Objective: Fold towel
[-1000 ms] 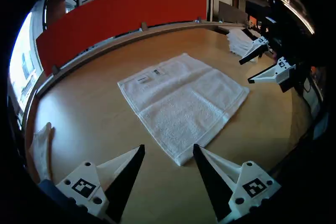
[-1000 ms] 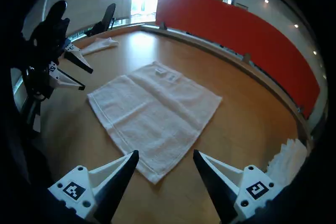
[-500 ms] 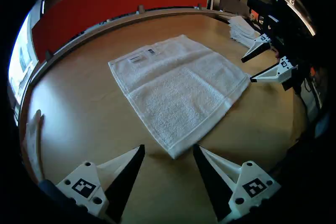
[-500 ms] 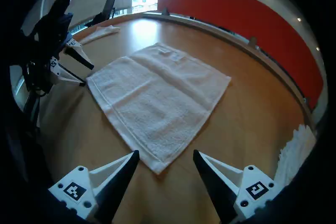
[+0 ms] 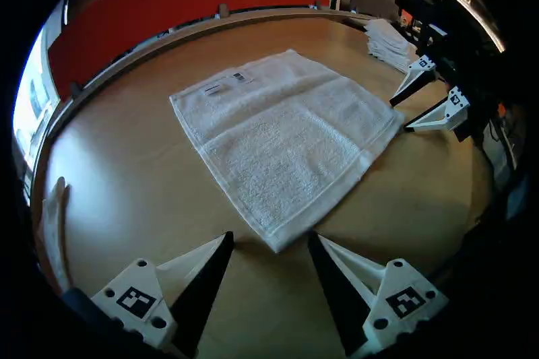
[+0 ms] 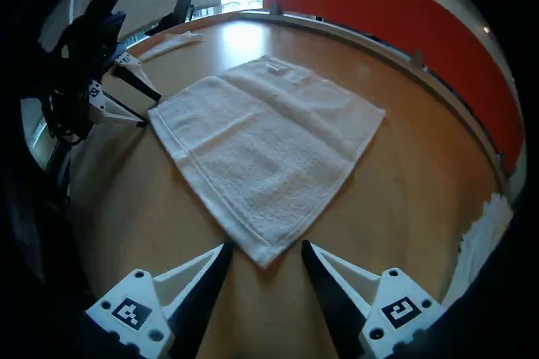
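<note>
Towel [image 5: 283, 137] is lying flat on the table [image 5: 128, 177], a corner pointing toward each tool. I am holding the left tool [image 5: 269, 236] wide open and gripping nothing, its corner sitting just ahead of the tips. The right tool [image 6: 267, 244] is likewise gaping and empty, its corner resting between the tips. Risks I am weighing: a line across the cloth suggests doubling, though I cannot tell, so a shallow bite could be catching only the top layer. Tips could be skidding on the wood and shoving a corner away. Uneven lifting could be skewing the fold. The spare stack [image 5: 387, 42] is sitting well apart.
</note>
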`<state>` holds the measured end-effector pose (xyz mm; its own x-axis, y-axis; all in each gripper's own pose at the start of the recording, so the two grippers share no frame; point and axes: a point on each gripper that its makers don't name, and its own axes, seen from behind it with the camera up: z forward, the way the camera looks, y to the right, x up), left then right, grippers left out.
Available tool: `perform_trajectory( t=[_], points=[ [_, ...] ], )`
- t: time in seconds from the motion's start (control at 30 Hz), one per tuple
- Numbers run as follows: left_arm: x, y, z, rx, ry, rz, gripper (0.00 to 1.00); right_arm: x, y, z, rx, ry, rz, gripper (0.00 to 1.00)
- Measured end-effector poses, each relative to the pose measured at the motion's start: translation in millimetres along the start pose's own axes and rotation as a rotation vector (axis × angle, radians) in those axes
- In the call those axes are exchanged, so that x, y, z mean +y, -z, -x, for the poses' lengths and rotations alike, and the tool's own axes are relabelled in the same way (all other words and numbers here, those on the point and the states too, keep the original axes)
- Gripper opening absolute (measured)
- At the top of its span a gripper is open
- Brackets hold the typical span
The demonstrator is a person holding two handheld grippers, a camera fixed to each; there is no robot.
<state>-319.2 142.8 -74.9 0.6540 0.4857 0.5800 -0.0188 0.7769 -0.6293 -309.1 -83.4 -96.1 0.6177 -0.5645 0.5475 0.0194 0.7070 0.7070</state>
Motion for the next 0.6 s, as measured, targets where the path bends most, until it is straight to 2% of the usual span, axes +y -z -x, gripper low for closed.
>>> perform_trajectory(
  t=[0.2, 0.6],
  points=[
    [0.8, -0.3, -0.2, -0.001, 0.000, -0.003, 0.76, 0.3, -0.5, -0.6, 0.001, 0.001, -0.003, 0.66],
    [6.0, -1.1, -1.4, -0.020, -0.006, 0.004, 0.52, -2.6, -0.7, -1.1, 0.001, 0.007, -0.010, 0.34]
  ],
)
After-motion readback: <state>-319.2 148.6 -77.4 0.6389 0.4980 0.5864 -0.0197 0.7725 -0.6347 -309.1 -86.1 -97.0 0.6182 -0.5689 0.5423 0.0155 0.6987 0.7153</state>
